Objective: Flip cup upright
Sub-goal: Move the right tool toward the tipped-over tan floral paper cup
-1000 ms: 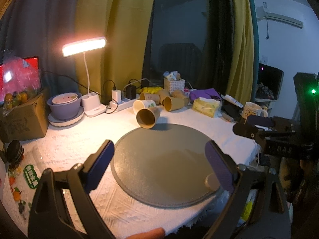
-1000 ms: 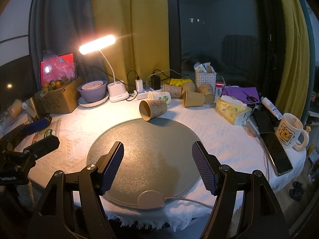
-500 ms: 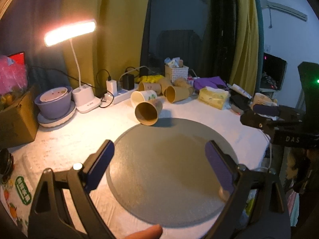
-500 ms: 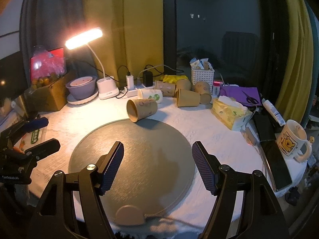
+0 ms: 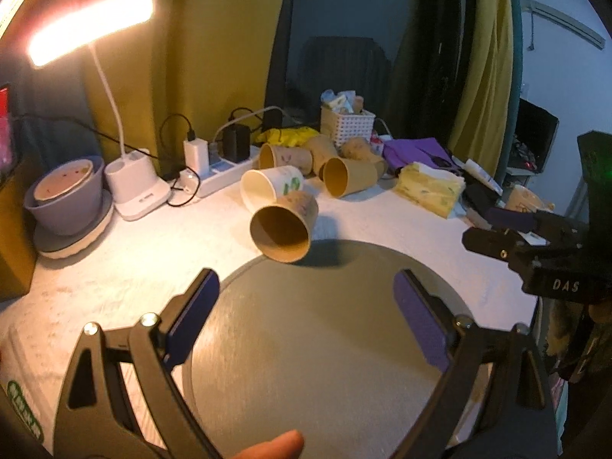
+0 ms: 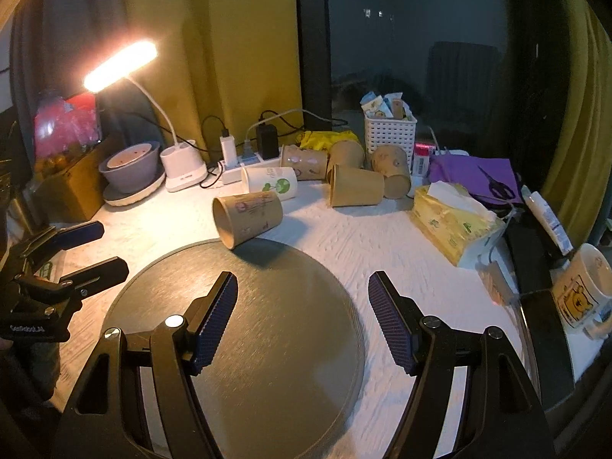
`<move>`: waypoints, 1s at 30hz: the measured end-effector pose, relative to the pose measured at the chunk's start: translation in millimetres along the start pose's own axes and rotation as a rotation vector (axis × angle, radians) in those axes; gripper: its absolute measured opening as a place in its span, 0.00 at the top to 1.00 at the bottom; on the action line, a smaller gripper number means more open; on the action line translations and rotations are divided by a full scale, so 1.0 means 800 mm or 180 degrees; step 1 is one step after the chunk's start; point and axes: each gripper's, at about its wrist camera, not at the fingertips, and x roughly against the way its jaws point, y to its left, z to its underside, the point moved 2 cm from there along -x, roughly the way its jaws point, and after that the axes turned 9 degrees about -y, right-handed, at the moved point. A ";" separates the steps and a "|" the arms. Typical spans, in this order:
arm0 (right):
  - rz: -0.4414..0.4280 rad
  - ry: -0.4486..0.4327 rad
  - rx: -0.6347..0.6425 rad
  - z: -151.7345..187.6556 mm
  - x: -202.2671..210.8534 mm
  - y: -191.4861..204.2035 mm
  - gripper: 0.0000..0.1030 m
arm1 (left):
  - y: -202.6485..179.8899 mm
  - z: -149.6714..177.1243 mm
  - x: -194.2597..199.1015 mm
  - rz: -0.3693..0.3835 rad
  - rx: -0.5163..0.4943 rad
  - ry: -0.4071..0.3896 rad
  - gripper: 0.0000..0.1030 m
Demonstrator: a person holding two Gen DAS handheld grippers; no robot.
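A brown paper cup (image 5: 284,227) lies on its side at the far edge of a round grey mat (image 5: 325,336), its mouth facing me; it also shows in the right wrist view (image 6: 246,217). My left gripper (image 5: 306,325) is open and empty above the mat, short of the cup. My right gripper (image 6: 303,319) is open and empty above the mat (image 6: 244,329), the cup ahead and to its left. Each gripper shows in the other's view: the right one (image 5: 528,244), the left one (image 6: 57,264).
Behind the cup lie a white cup (image 6: 269,183) and several brown cups (image 6: 355,187). A lit desk lamp (image 6: 183,164), power strip (image 6: 244,164), purple bowl (image 6: 132,164), white basket (image 6: 388,132), tissue pack (image 6: 455,222), phone (image 6: 529,256) and mug (image 6: 583,292) crowd the table.
Both grippers have moved forward toward the lying cup, which now appears larger and closer. Their jaws stay open. The cup has not moved.
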 end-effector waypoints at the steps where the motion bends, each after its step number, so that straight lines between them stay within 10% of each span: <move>1: -0.0006 0.0010 -0.0001 -0.002 -0.007 -0.002 0.28 | 0.002 -0.003 -0.007 -0.0002 -0.0003 0.0013 0.09; 30: -0.0267 0.0385 -0.0188 -0.015 -0.178 -0.044 0.28 | 0.033 -0.017 -0.224 -0.0022 -0.0117 0.0697 0.09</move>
